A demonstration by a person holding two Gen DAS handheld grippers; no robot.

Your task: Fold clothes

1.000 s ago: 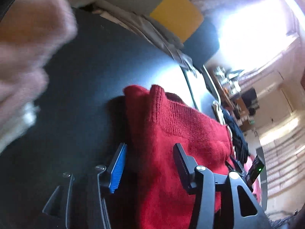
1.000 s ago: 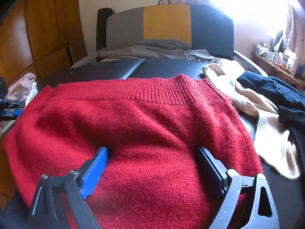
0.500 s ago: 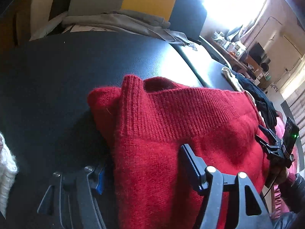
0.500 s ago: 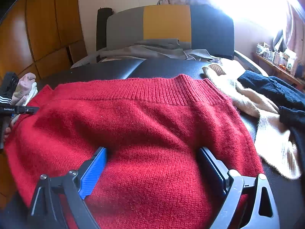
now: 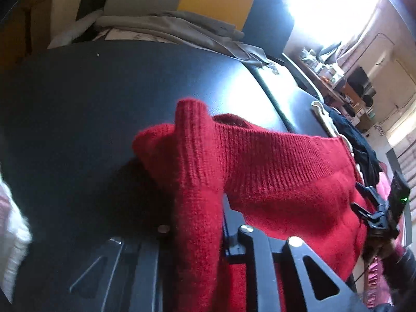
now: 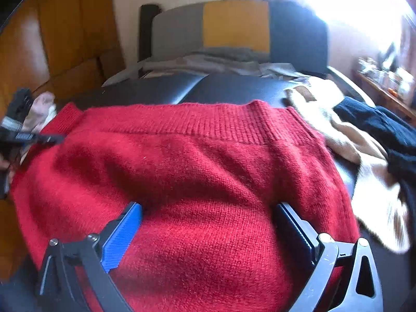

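Note:
A red knitted sweater [image 6: 202,161] lies spread on a black padded surface [image 6: 234,88]. My left gripper [image 5: 197,221] is at the sweater's [image 5: 273,176] left corner; its jaws are closing with a raised fold of the ribbed hem pinched between them. In the right wrist view that left gripper [image 6: 23,135] shows at the far left edge. My right gripper [image 6: 208,210] rests on the sweater's near middle, jaws wide apart and opening, with a bulge of knit between the pads. The right gripper [image 5: 377,208] also appears at the right of the left wrist view.
A cream garment [image 6: 364,161] and a dark navy garment [image 6: 377,119] lie right of the sweater. Grey clothes [image 6: 208,59] are piled at the back under a grey, yellow and dark backrest [image 6: 234,23]. A pink and white garment [image 6: 41,106] sits at the left by wooden panels.
My left gripper has swung round to the sweater's corner, closed on the hem and lifted it a little. The right gripper has stayed put, its jaws slightly wider.

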